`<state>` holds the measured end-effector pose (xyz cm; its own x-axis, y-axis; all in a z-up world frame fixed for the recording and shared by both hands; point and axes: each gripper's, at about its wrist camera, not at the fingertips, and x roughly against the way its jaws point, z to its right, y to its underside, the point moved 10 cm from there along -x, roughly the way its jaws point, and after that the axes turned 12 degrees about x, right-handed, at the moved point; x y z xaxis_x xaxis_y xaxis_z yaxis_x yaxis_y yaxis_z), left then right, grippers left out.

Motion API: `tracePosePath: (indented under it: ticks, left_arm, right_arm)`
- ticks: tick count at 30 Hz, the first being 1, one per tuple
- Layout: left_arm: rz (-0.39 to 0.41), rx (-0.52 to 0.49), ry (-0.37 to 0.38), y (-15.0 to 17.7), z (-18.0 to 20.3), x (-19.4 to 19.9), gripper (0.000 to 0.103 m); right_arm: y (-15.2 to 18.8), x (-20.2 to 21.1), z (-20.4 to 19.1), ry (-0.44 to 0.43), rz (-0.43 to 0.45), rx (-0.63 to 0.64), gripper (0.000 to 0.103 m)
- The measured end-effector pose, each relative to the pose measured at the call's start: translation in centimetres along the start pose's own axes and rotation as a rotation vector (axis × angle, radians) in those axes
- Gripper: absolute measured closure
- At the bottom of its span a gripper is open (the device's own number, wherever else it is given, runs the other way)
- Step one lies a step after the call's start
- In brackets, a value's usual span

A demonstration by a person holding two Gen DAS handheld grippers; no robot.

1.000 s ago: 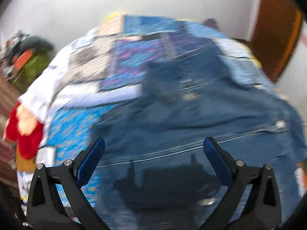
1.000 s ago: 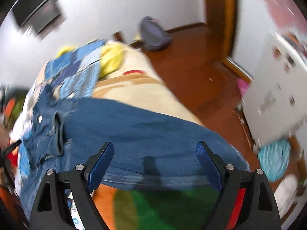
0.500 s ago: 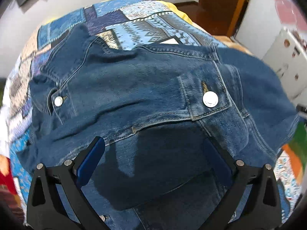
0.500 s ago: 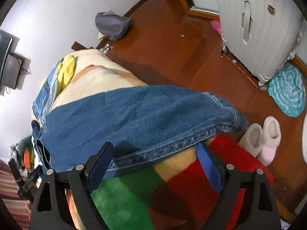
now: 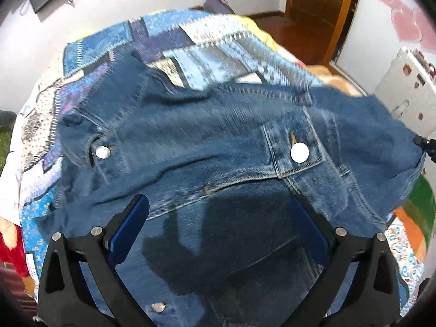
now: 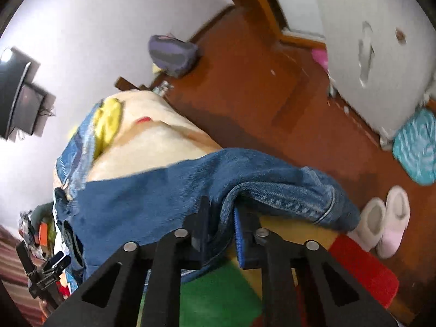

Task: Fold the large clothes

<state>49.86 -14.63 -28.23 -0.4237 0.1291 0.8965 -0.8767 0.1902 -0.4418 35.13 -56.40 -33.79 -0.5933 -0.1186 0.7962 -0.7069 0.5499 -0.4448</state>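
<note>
Across the patchwork bedspread point(image 5: 218, 41) lies your denim jacket point(image 5: 218, 141) — your right gripper point(image 6: 220, 229) is clamped on its hem fold, your left gripper point(image 5: 220, 229) hovers spread wide above the denim.

- Denim jacket point(image 5: 218, 141) blurred, lower part cut off by the frame's bottom edge.
- Bedspread point(image 5: 190, 43) mostly hidden under it.
- Slippers point(image 6: 384, 218) blurred.
</note>
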Motion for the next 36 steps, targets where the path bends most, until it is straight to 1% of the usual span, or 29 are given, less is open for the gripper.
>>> tracePosePath:
  ticks: [2, 4, 5, 6, 9, 10, 12, 13, 16, 18, 19, 21, 23, 24, 25, 26, 28, 29, 31, 33, 34, 36]
  left_arm:
    - [0.026, 0.032, 0.018, -0.4, -0.7, 1.5, 0.0]
    - [0.055, 0.074, 0.04, -0.9, -1.9, 3.2, 0.0]
    - [0.066, 0.088, 0.045, -1.0, -2.3, 3.9, 0.0]
    - [0.081, 0.107, 0.052, -1.0, -3.0, 4.8, 0.0]
    - [0.122, 0.141, 0.06, -1.2, -5.0, 7.1, 0.0]
    - [0.141, 0.156, 0.057, -1.1, -6.1, 8.0, 0.0]
    - [0.167, 0.18, 0.051, -0.8, -7.8, 9.4, 0.0]
    - [0.179, 0.191, 0.046, -0.5, -8.6, 10.0, 0.0]
    - [0.215, 0.238, 0.028, 0.7, -12.1, 12.0, 0.0]
    - [0.224, 0.27, 0.023, 1.8, -14.0, 12.7, 0.0]
    - [0.227, 0.288, 0.019, 2.4, -15.1, 13.1, 0.0]
    - [0.227, 0.329, 0.008, 3.9, -17.3, 13.5, 0.0]
    - [0.215, 0.365, -0.003, 5.4, -19.3, 13.4, 0.0]
    - [0.203, 0.383, -0.006, 6.2, -20.2, 13.3, 0.0]
    - [0.192, 0.398, -0.008, 6.9, -20.9, 13.1, 0.0]
    - [0.179, 0.412, -0.011, 7.6, -21.6, 12.8, 0.0]
    - [0.15, 0.431, -0.016, 9.1, -22.7, 12.1, 0.0]
    - [0.138, 0.434, -0.016, 9.5, -22.8, 11.8, 0.0]
    - [0.112, 0.436, -0.014, 10.4, -23.0, 11.0, 0.0]
    - [0.094, 0.43, -0.01, 10.8, -22.6, 10.5, 0.0]
    - [0.09, 0.423, 0.0, 10.7, -22.1, 10.4, 0.0]
    - [0.09, 0.409, 0.023, 10.2, -21.0, 10.5, 0.0]
  right_arm:
    - [-1.4, 1.6, -1.9, -0.02, 0.044, 0.037, 0.092]
    - [-3.0, 3.6, -5.0, -0.063, 0.094, 0.086, 0.093]
    - [-3.9, 4.7, -7.1, -0.085, 0.12, 0.126, 0.093]
    - [-4.3, 5.3, -8.5, -0.095, 0.136, 0.152, 0.093]
    - [-6.1, 7.9, -16.0, -0.173, 0.206, 0.261, 0.093]
    - [-6.4, 8.4, -18.1, -0.202, 0.219, 0.284, 0.093]
    - [-6.8, 9.4, -23.6, -0.267, 0.243, 0.339, 0.093]
    - [-6.7, 9.6, -25.3, -0.286, 0.248, 0.356, 0.093]
    - [-5.3, 9.7, -33.8, -0.382, 0.243, 0.451, 0.094]
    - [-3.5, 8.7, -38.7, -0.419, 0.217, 0.514, 0.094]
    - [-2.5, 8.1, -40.3, -0.431, 0.2, 0.537, 0.094]
    - [0.9, 5.5, -44.8, -0.456, 0.124, 0.608, 0.094]
    - [4.7, 2.1, -47.7, -0.457, 0.025, 0.664, 0.094]
    - [6.0, 1.1, -48.4, -0.454, -0.01, 0.681, 0.094]
    - [8.6, -1.1, -49.3, -0.442, -0.076, 0.712, 0.094]
    - [10.5, -2.5, -49.5, -0.429, -0.118, 0.733, 0.094]
    - [13.7, -4.9, -48.8, -0.412, -0.189, 0.757, 0.094]
    - [14.7, -5.6, -48.3, -0.405, -0.213, 0.757, 0.093]
    - [16.0, -6.3, -46.2, -0.372, -0.239, 0.744, 0.093]
    - [16.4, -6.5, -44.6, -0.356, -0.267, 0.723, 0.093]
    - [16.6, -6.4, -43.8, -0.356, -0.301, 0.708, 0.093]
    - [16.7, -5.5, -42.8, -0.371, -0.34, 0.703, 0.093]
